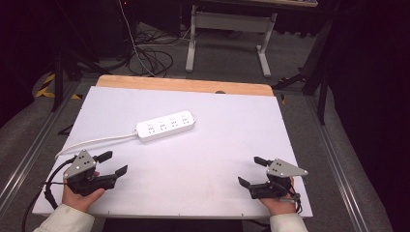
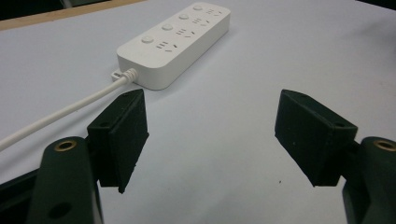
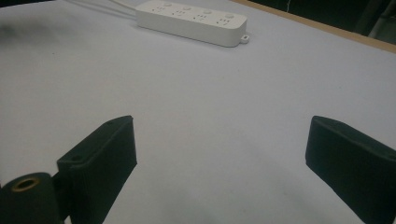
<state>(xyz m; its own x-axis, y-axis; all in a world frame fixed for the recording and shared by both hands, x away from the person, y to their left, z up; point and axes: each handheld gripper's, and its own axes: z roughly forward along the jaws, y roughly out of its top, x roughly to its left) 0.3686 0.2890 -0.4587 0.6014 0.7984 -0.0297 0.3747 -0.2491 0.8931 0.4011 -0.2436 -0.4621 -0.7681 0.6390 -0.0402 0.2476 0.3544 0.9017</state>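
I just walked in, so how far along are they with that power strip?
Nothing looks done yet. The white power strip lies untouched mid-table, its cord trailing off to the left edge. Left gripper and right gripper sit near the table's front edge, fingers open and empty. Reaching for and handling the strip is all left.

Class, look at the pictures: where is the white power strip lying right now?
In the high view the white plastic power strip lies on the white table top, left of centre toward the far edge, its white cable trailing left.

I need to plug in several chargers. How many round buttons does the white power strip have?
4, in a row along one long side of the power strip, one beside each socket group; the cable leaves its end nearest the left gripper.
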